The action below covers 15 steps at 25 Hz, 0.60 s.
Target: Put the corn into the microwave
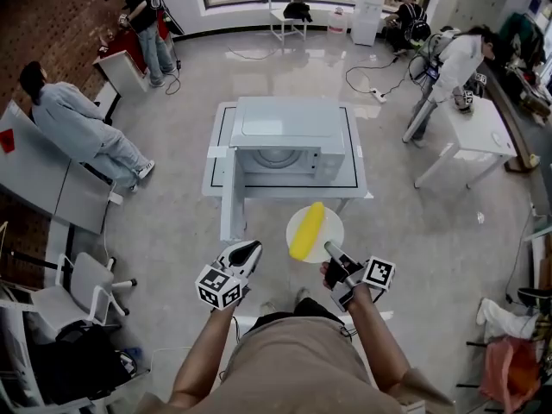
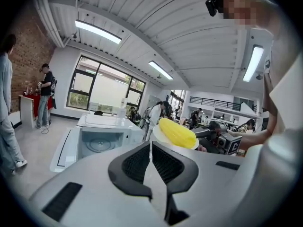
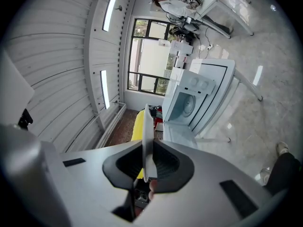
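Corn [image 1: 307,230]: bare bright-yellow cob, no husk, blunt tapered ends, kernel rows faint. It lies on a white round plate [image 1: 333,222], long axis running 1 to 7 o'clock, held in the air at 6 o'clock of the microwave [image 1: 289,136]. Microwave door [image 1: 231,201] is swung open and the cavity is visible. Right gripper [image 1: 330,248] is clamped on the plate rim at about 5 o'clock. Left gripper [image 1: 246,253] sits at 8 o'clock of the plate, jaws together, nothing in them.
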### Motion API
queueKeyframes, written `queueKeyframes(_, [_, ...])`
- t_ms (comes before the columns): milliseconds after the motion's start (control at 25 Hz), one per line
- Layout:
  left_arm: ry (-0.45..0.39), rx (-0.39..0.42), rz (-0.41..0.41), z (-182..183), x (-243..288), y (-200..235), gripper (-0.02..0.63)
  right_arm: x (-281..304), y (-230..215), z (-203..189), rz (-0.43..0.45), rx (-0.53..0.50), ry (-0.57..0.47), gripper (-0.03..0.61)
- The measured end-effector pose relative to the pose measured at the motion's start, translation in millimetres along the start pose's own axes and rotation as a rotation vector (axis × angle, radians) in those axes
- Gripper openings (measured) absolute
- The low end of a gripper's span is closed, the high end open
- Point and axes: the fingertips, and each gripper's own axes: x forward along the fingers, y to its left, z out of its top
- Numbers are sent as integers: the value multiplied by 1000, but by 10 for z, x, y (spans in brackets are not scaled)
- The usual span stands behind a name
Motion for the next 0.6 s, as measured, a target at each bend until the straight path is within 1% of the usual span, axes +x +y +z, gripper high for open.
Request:
queueKeyframes(120, [7,-9,18,44,142,-1,5,-20,8,171,9,2,21,34])
queueKeyframes(280, [-1,-7,49,105,336,33,5,-18,-46,425,0,-30,36,34])
queueKeyframes(440, [-10,-28,82,79,448,49,5,3,-109,564,7,-2,44,33])
queueKeyframes(600, [-2,-28,87,88,593,68,5,95,-160,716,21,-14,66,32])
